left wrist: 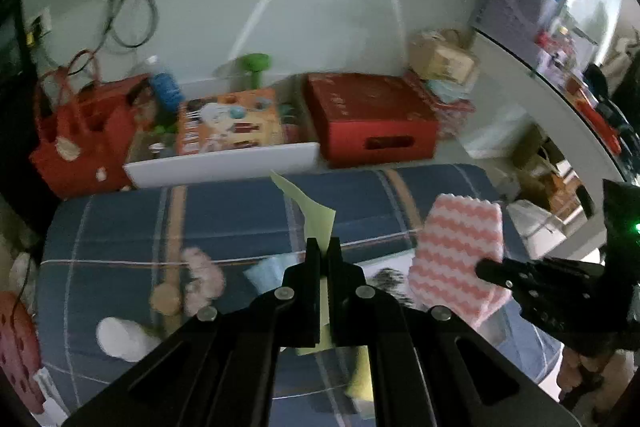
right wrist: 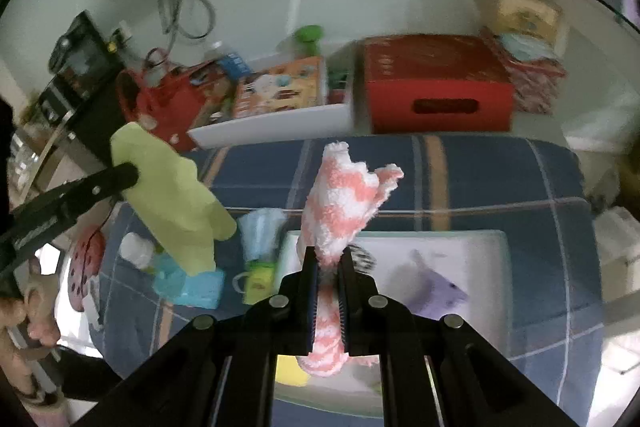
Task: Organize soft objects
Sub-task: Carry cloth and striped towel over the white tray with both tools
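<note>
My left gripper (left wrist: 325, 247) is shut on a thin yellow-green cloth (left wrist: 316, 215), held edge-on above a blue plaid bed cover (left wrist: 120, 227). From the right wrist view that left gripper (right wrist: 130, 173) holds the cloth (right wrist: 176, 203) hanging at the left. My right gripper (right wrist: 328, 255) is shut on a pink-and-white fluffy cloth (right wrist: 344, 199), which stands up above the jaws and hangs below them. In the left wrist view the right gripper (left wrist: 486, 271) and its zigzag-patterned pink cloth (left wrist: 460, 247) are at the right. Both cloths are lifted off the bed.
A white bin (right wrist: 480, 251) on the bed holds a purple plush (right wrist: 440, 293). A light-blue cloth (right wrist: 260, 227), a white sock (right wrist: 136, 249) and a teal item (right wrist: 192, 283) lie on the cover. Behind stand a red box (right wrist: 436, 83), a white tray (right wrist: 280, 125) and a red bag (left wrist: 80, 139).
</note>
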`<state>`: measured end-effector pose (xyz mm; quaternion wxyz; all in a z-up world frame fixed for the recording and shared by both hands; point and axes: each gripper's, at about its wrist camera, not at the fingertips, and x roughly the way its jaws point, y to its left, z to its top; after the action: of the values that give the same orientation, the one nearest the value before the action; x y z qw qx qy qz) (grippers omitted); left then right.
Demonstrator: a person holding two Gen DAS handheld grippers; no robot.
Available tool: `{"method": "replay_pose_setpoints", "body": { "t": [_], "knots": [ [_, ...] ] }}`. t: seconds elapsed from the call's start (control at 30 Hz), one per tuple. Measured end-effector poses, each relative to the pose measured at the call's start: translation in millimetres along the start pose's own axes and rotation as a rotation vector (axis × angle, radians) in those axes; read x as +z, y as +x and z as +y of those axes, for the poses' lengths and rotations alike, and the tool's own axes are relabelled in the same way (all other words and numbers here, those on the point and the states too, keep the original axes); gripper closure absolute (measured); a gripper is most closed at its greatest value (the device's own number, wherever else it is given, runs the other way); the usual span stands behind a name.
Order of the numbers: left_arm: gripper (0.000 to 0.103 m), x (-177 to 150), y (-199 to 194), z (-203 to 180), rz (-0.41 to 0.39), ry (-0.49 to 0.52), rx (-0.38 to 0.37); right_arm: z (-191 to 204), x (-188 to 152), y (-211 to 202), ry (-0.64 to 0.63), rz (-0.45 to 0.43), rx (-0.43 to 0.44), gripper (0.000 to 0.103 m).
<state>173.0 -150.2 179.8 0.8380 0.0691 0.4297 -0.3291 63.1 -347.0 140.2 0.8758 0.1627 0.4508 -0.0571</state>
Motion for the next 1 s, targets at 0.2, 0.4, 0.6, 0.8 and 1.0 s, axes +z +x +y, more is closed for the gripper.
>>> {"method": "replay_pose_setpoints", "body": {
  "t": [0.2, 0.4, 0.6, 0.8, 1.0],
  "knots": [
    [0.101, -3, 17, -46, 0.026, 0.049, -0.071, -50, -7, -4, 0.062, -0.003, -0.059, 0.093],
    [0.101, -15, 42, -75, 0.068, 0.086, -0.102, -83, -16, 8, 0.101, 0.018, -0.106, 0.093],
    [0.101, -44, 89, -84, 0.156, 0.083, -0.105, -99, -33, 45, 0.108, 0.096, -0.138, 0.093],
    [0.101, -70, 127, -85, 0.240, 0.077, -0.097, -106, -48, 80, 0.102, 0.165, -0.150, 0.093],
    [0.101, -83, 152, -76, 0.295, 0.048, -0.085, -107, -56, 98, 0.094, 0.205, -0.161, 0.093]
  ]
}}
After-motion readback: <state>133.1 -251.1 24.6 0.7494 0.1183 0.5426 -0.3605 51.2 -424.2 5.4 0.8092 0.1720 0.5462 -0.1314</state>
